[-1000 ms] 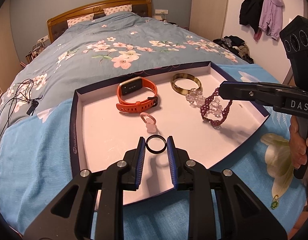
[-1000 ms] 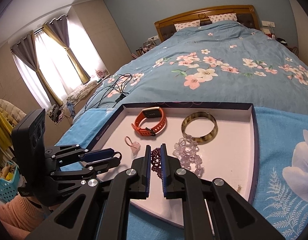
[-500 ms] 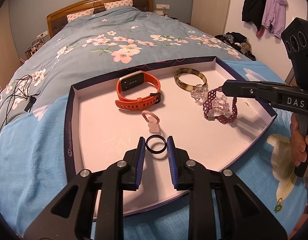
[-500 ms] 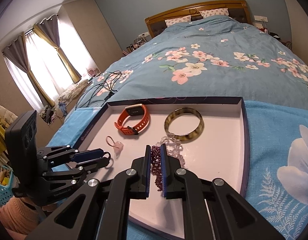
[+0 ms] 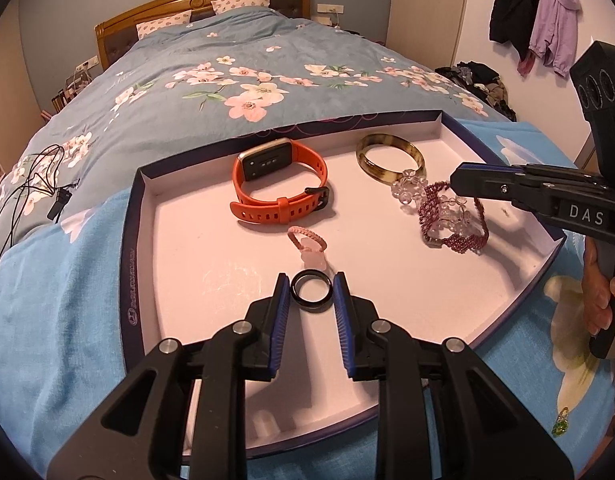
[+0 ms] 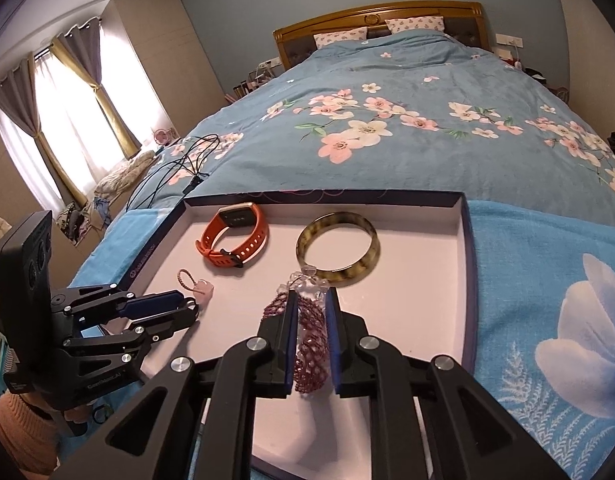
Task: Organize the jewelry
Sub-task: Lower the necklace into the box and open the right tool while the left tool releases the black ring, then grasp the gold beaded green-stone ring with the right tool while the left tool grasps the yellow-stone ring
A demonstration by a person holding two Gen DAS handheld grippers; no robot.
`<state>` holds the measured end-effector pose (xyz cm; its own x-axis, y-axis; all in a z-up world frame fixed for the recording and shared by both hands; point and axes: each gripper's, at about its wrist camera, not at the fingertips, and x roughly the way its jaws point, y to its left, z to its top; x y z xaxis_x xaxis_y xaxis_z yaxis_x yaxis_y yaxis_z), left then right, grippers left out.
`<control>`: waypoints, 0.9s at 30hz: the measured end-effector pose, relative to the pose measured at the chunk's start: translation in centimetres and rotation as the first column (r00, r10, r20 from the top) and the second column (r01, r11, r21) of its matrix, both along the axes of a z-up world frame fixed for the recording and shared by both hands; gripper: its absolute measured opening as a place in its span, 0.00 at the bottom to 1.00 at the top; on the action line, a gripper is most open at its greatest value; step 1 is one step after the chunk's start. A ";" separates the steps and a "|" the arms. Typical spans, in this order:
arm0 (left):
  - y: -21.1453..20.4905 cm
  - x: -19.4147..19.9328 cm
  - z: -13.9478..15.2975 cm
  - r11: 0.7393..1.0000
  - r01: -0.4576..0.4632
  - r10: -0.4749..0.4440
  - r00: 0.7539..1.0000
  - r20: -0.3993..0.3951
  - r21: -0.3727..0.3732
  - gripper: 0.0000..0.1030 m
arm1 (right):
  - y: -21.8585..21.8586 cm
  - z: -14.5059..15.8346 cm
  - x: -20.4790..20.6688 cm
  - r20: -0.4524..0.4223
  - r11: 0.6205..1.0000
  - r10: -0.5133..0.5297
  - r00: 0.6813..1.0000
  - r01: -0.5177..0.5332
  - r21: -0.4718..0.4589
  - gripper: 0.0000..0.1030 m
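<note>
Two tongs work over the tray [image 5: 136, 240] on the bed: the left tongs [image 5: 312, 292] grasp a black ring [image 5: 311, 291], while the right tongs [image 6: 310, 312] — jaws just loosening — straddle the purple beaded bracelet [image 5: 455, 220]. Judging by this, the bracelet is being set down; next comes lifting clear without snagging its open, lacy beadwork — tangled with clear crystal beads [image 5: 408, 190] beside the bangle [image 6: 337, 246].

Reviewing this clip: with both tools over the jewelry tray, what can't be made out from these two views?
- Left wrist view: lettering on the tray rim is too small to read.
- Left wrist view: the small green item on the blanket is too tiny to identify.
- Right wrist view: whether the right tool, whose jaws have just been opening, still presses the maroon beaded bracelet between its pads.
- Right wrist view: the black ring is hidden behind the left tool.
</note>
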<state>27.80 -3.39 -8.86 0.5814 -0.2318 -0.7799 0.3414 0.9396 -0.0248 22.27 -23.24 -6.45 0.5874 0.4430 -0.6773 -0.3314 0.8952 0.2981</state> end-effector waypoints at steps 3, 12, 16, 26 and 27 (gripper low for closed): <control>0.2 -0.2 0.3 1.000 -0.004 0.004 1.000 0.004 -0.024 0.25 | -0.2 0.4 -0.3 0.014 1.000 -0.014 1.000 0.014 -0.004 0.14; 2.9 -3.2 3.6 0.995 -0.046 0.055 0.993 0.101 -0.087 0.37 | -0.5 2.1 -2.7 0.058 1.000 0.003 0.998 -0.004 0.021 0.23; 4.4 -5.7 5.4 0.992 -0.053 0.071 0.986 0.152 -0.117 0.39 | -0.3 3.1 -4.9 0.086 0.999 0.039 0.996 -0.042 0.034 0.24; 6.8 -11.6 6.3 0.990 -0.041 0.067 0.979 0.191 -0.137 0.41 | 0.3 3.4 -10.8 0.108 0.990 0.137 0.985 -0.138 0.002 0.28; 6.9 -12.3 6.2 0.990 -0.037 0.063 0.979 0.192 -0.135 0.41 | 0.2 3.2 -11.4 0.104 0.990 0.142 0.984 -0.143 0.000 0.28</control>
<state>15.55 3.50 -2.66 0.7329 -0.2907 -0.6151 0.3046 0.9486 -0.0853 10.91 -23.01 -3.24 0.5849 0.5320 -0.6123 -0.4849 0.8345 0.2618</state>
